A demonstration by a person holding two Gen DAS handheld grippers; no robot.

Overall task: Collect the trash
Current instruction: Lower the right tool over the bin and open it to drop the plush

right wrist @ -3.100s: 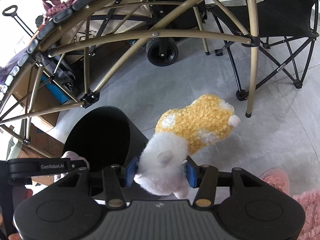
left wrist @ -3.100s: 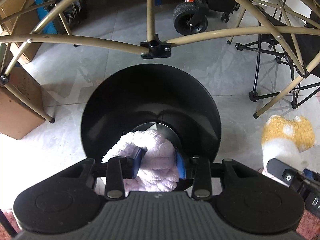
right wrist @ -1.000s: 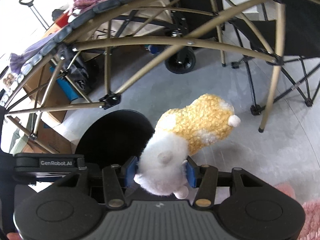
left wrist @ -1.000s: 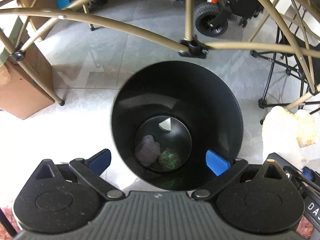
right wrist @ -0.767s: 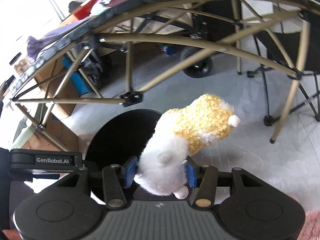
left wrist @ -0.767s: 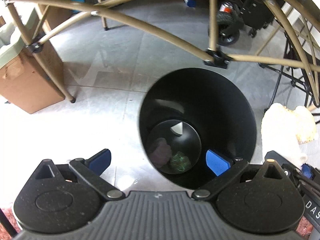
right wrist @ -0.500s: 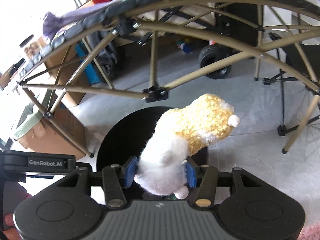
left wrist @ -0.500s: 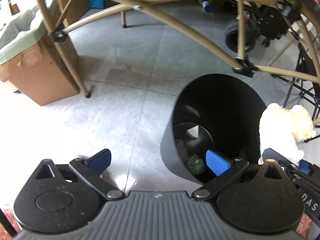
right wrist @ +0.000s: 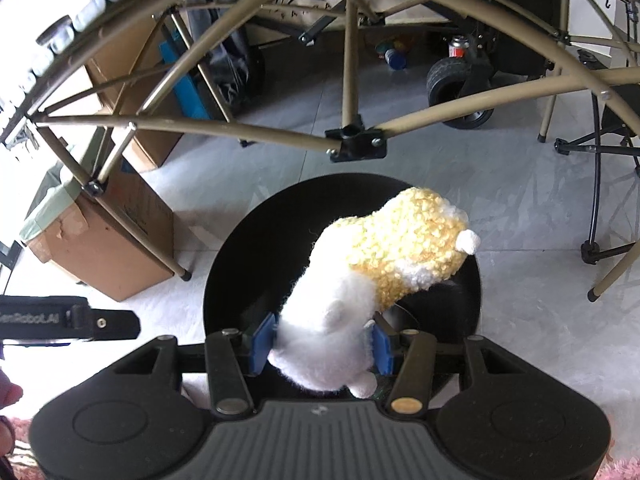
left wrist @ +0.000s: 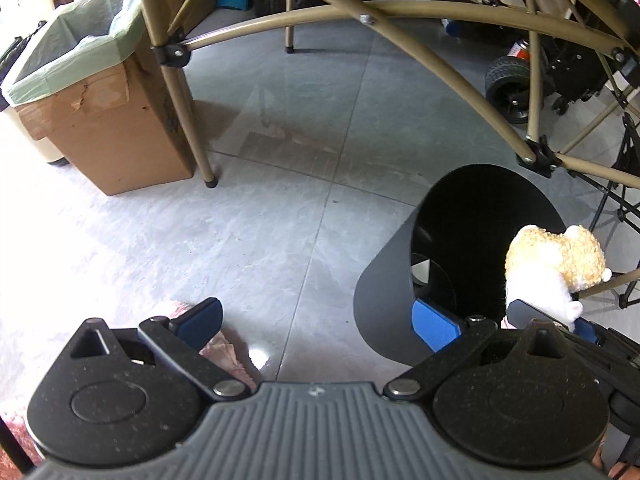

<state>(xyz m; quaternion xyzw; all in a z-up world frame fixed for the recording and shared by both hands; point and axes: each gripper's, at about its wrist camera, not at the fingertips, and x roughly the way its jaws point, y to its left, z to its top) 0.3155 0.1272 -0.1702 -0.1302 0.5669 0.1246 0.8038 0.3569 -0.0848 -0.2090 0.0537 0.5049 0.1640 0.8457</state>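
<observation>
Storage-like room, grey tiled floor, cardboard box, folding chair, wheeled cart

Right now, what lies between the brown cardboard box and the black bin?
In the left wrist view, between cardboard box and black bin: one tan frame leg beside the box, then bare grey floor tile.

A yellow-and-white plush toy is clamped by its white end between the blue pads of the right gripper, its curly yellow body reaching forward and up to the right, with a small white nub at the far tip. Directly beneath and ahead of it stands the black round bin, upright, mouth open. In the left wrist view, the bin stands ahead to the right, with the toy at its far right rim.
</observation>
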